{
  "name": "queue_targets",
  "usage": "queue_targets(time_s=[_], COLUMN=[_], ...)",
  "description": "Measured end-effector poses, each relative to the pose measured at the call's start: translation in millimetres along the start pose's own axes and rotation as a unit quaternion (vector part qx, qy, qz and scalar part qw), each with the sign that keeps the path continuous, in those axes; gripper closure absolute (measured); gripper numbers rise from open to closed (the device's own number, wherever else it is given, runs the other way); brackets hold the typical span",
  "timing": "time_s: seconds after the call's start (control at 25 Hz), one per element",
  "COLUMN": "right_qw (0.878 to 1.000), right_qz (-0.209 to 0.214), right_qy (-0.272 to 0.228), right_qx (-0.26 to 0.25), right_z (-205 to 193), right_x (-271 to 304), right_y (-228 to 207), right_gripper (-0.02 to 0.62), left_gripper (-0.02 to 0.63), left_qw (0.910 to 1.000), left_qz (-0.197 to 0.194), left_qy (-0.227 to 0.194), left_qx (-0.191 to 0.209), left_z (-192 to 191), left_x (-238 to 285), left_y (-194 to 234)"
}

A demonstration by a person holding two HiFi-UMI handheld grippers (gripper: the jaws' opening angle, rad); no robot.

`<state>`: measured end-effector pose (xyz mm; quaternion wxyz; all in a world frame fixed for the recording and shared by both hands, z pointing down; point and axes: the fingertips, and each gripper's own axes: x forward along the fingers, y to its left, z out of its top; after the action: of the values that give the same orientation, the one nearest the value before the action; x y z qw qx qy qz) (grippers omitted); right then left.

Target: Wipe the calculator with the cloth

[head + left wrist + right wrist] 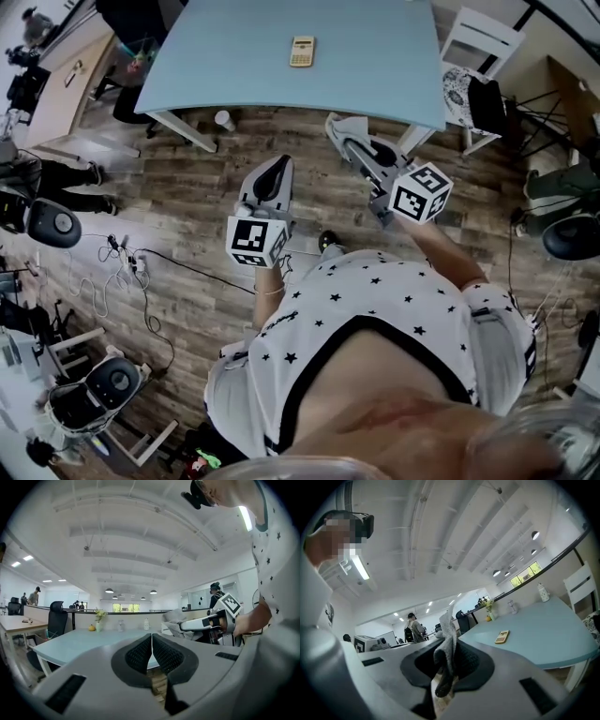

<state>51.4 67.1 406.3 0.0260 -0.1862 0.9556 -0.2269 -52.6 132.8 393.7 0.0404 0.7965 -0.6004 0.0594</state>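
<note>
Right gripper view: right gripper (450, 658) has its jaws clamped on the grey cloth (448, 630) (it pokes up between them). Left gripper (151, 645) jaws are together, nothing in them. Calculator (302, 51) lies flat on the blue worktop (375, 66), well back from its near edge.

Smooth matt table top (375, 56), wood-plank floor (187, 197), soft fabric cloth (448, 625), right gripper (449, 643) prob. matt plastic.
</note>
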Motion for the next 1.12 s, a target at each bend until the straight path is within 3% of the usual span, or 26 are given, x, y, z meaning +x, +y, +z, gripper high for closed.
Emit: queue_targets(time_s=[0.48, 0.8, 1.12], right_qw=[1.000, 0.999, 0.999], right_qz=[-0.028, -0.036, -0.008], right_qy=[-0.008, 0.001, 0.007], right_qx=[0.007, 0.024, 0.034], right_z=[1, -6, 3], right_x=[55, 69, 114], right_y=[-12, -29, -61], right_gripper=[0.552, 0.552, 0.552], left_gripper=[0.576, 0.575, 0.575], left_qw=[0.9998, 0.9996, 0.9999], left_qz=[-0.018, -0.029, 0.015], left_qy=[-0.002, -0.004, 0.009], left_qx=[0.006, -0.004, 0.003], left_z=[-2, -8, -5], left_x=[16, 31, 56], left_y=[58, 69, 109])
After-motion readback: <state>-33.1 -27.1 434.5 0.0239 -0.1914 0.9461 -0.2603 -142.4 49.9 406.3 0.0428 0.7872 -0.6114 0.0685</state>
